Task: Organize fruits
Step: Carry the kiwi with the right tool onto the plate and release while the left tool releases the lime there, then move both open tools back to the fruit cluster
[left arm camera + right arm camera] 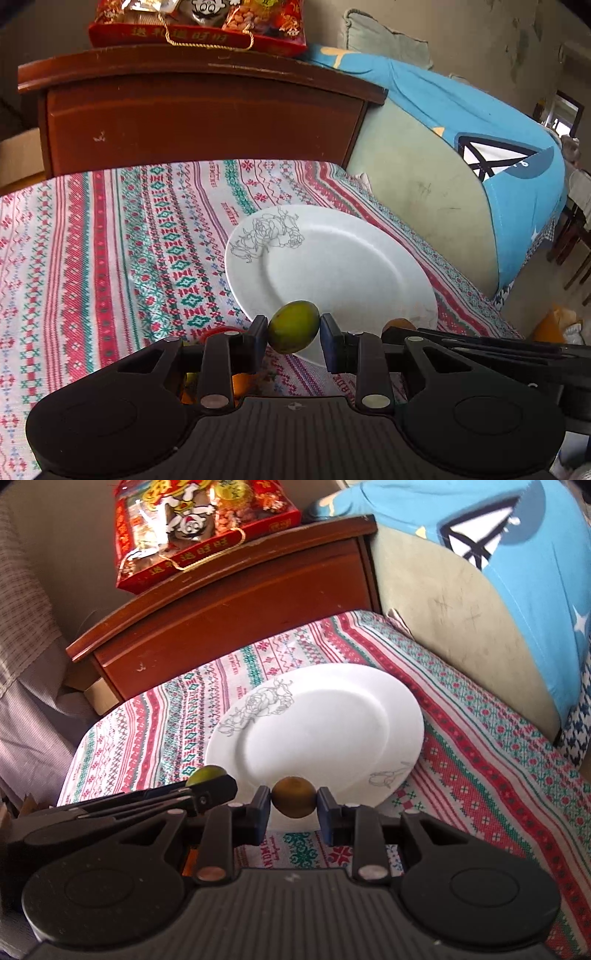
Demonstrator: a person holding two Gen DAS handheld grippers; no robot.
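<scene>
A white plate (343, 258) with a line-drawn flower lies on the patterned cloth; it also shows in the right wrist view (317, 727). My left gripper (294, 326) is shut on a green fruit (294, 326), held just above the plate's near rim. My right gripper (294, 802) is shut on a brownish-orange fruit (294, 802), also at the plate's near rim. In the right wrist view the left gripper and its green fruit (205, 774) sit to the left. In the left wrist view the orange fruit (399, 325) peeks above the right gripper's arm.
The striped tablecloth (110, 258) covers the table. A dark wooden cabinet (203, 122) stands behind it with a red snack gift bag (199, 26) on top. A sofa with a blue cover (480, 147) borders the right side. More fruit (240, 384) shows under the left gripper.
</scene>
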